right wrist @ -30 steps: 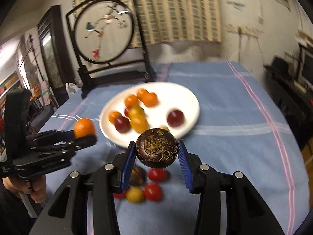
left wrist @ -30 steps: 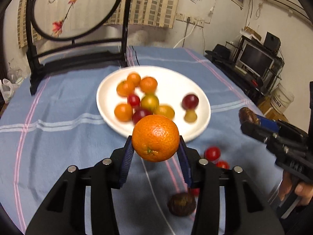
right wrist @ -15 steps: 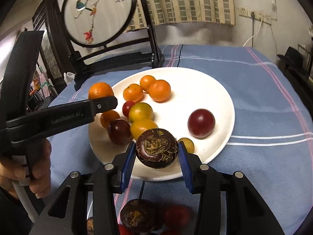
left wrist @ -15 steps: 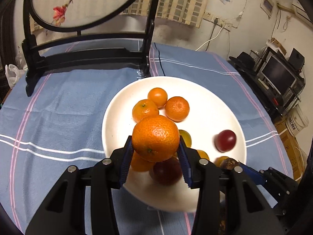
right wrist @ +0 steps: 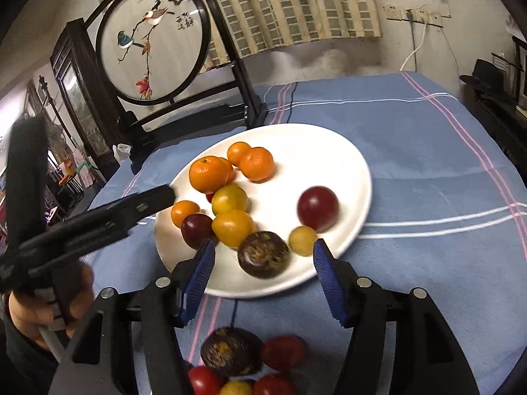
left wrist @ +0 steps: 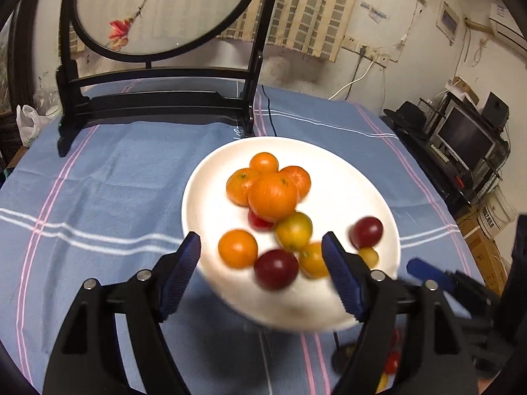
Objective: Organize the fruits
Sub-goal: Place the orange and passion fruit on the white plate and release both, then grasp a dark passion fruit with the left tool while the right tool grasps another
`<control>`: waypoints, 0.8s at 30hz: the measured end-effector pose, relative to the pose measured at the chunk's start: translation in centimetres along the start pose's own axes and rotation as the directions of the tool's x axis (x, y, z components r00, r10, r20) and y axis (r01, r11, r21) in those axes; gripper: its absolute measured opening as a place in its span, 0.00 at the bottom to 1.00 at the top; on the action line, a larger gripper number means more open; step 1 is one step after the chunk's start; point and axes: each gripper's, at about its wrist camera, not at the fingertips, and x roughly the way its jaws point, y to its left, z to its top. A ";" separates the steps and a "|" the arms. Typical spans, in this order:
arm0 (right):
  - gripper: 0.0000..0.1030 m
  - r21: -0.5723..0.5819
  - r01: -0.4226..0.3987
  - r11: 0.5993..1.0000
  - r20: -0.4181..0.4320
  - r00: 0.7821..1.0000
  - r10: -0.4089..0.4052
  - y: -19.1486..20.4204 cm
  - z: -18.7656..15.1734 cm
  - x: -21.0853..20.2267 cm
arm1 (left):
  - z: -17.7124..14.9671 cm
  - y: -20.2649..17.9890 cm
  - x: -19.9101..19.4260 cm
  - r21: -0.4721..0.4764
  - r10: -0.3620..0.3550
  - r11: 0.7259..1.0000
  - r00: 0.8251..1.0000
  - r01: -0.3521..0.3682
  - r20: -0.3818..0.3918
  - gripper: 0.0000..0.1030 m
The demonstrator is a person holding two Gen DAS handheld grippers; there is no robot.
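Note:
A white plate point(left wrist: 201, 181) on the blue cloth holds several oranges, yellow fruits and dark red plums. My left gripper point(left wrist: 262, 247) hangs over its near rim, jaws opening, nothing between the pads. The big orange point(left wrist: 272, 196) rests loose on the pile of oranges. My right gripper point(right wrist: 263, 251) is also opening. The dark brown round fruit point(right wrist: 263, 255) lies on the plate point(right wrist: 329, 151) between its blue pads, touching neither. One finger of the left gripper point(right wrist: 141, 205) reaches the plate's left rim, with a hand point(right wrist: 33, 312) holding it.
A second dark fruit point(right wrist: 230, 350), red tomatoes point(right wrist: 283, 350) and a yellow one point(right wrist: 235, 388) lie on the cloth in front of the plate. A round embroidered screen point(left wrist: 158, 10) on a black stand rises behind it. A monitor point(left wrist: 461, 135) stands off the table's right edge.
Both grippers moved forward over the plate and opened. The orange dropped from the left pads onto the orange pile. The dark fruit left the right pads and lies on the plate.

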 end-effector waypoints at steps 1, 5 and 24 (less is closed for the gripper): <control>0.61 0.002 0.007 1.000 0.004 1.000 -0.007 -0.2 -0.3 -0.4 | -0.6 -0.1 -0.4 0.006 -0.007 1.000 1.000 0.007 -0.001 0.72; 0.62 0.020 0.013 1.000 -0.008 1.000 -0.013 -1.0 -1.7 -1.3 | -3.3 -0.7 -1.8 0.033 -0.026 0.999 0.999 0.027 -0.028 0.73; 0.65 0.084 0.072 0.994 0.011 0.997 -0.073 -3.4 -4.7 -3.4 | -12.6 -3.6 -3.3 0.201 -0.113 0.968 0.977 0.149 -0.183 0.71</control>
